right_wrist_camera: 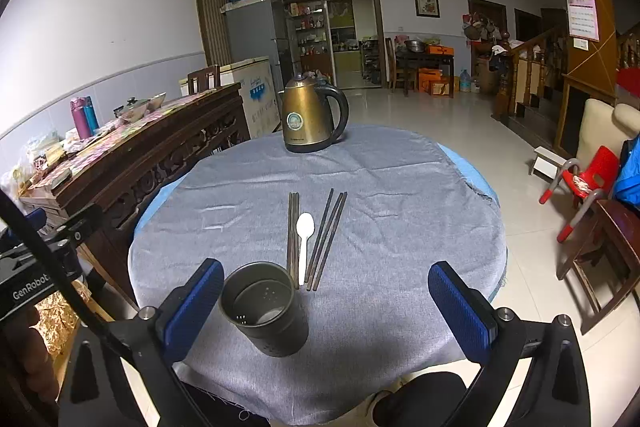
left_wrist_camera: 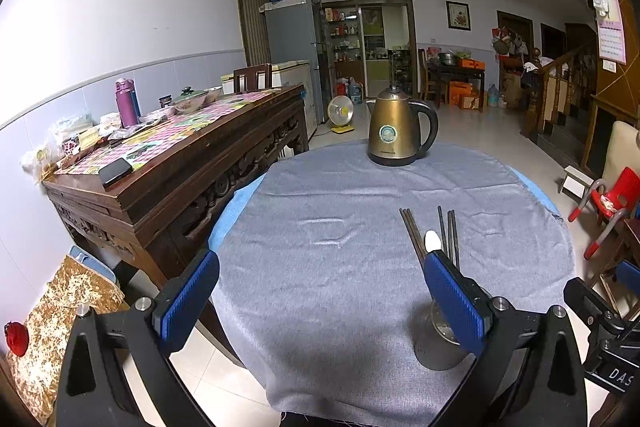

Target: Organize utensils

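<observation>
Utensils are lying on the grey tablecloth (right_wrist_camera: 400, 227) just ahead of your right gripper (right_wrist_camera: 326, 301), and that is the relation your next move is turning on. You are looking at them almost end-on: their long axes are running away from you toward the kettle (right_wrist_camera: 310, 119), with the near ends pointing back at the perforated metal holder (right_wrist_camera: 266, 311). The holder is standing upright just inside your right gripper's left pad, slightly left of the centreline, and the utensil ends are stopping just beyond its far rim.

Counting them in the right wrist view, you are facing 2 chopsticks (right_wrist_camera: 293, 231) lying tight together on the left, 1 white spoon (right_wrist_camera: 304, 239) in the middle with its bowl at the far end, and 3 chopsticks (right_wrist_camera: 326, 239) fanning slightly on the right. That is making 5 chopsticks and 1 spoon, with 1 holder and 1 kettle.

Your right gripper is sitting wide apart and carrying nothing. Your left gripper (left_wrist_camera: 320, 299) is also spread wide and empty, and it is hovering further left, so the utensils (left_wrist_camera: 434, 239) and the holder (left_wrist_camera: 438, 347) are showing behind its right-hand pad rather than between the pads.

Judging from this, your right hand is the nearer one and is lined up better. Because the sticks are pointing along your fingers, you are likely needing to turn the wrist so the pads close across them.
</observation>
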### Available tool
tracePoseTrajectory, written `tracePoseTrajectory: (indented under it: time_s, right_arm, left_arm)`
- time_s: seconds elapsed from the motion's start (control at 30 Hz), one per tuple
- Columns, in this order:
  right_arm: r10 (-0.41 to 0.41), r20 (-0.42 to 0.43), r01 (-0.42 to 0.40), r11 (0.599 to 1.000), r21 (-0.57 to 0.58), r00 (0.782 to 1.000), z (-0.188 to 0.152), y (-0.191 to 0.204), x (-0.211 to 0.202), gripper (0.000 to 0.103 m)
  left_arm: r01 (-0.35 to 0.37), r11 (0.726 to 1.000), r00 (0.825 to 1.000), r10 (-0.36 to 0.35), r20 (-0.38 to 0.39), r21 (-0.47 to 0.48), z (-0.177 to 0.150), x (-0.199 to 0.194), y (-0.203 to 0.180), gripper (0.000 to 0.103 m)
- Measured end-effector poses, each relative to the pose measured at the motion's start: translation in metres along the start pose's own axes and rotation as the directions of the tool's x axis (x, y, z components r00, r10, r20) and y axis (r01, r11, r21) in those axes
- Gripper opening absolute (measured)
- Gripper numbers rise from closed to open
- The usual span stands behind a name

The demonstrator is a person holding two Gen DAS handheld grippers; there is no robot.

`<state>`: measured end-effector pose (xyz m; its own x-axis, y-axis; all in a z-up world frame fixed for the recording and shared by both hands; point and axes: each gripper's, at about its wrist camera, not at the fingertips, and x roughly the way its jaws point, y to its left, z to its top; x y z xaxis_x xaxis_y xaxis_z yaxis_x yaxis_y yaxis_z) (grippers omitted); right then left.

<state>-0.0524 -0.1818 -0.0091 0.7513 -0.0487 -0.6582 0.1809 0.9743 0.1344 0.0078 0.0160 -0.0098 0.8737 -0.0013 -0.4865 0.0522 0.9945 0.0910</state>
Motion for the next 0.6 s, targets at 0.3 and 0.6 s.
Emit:
tracePoseTrajectory:
  time_s: [0.3,0.6]
  right_arm:
    - [0.001,0.000,-0.001,1.000,0.006,1.000,0.0001,-0.0014,-0.0017,0.103]
    - [0.006,-0.005,-0.006,1.000,0.008,1.000,0.0027,-0.0013,0.0003,0.103]
  left_arm:
    - [0.010,1.000,1.000,-0.010,-0.018,-0.007,-0.0004,0.0004,0.0005,0.102]
    - [0.022,0.999,0.997,-0.024,-0.072,-0.033,0.0052,0.0038,-0.0032,0.102]
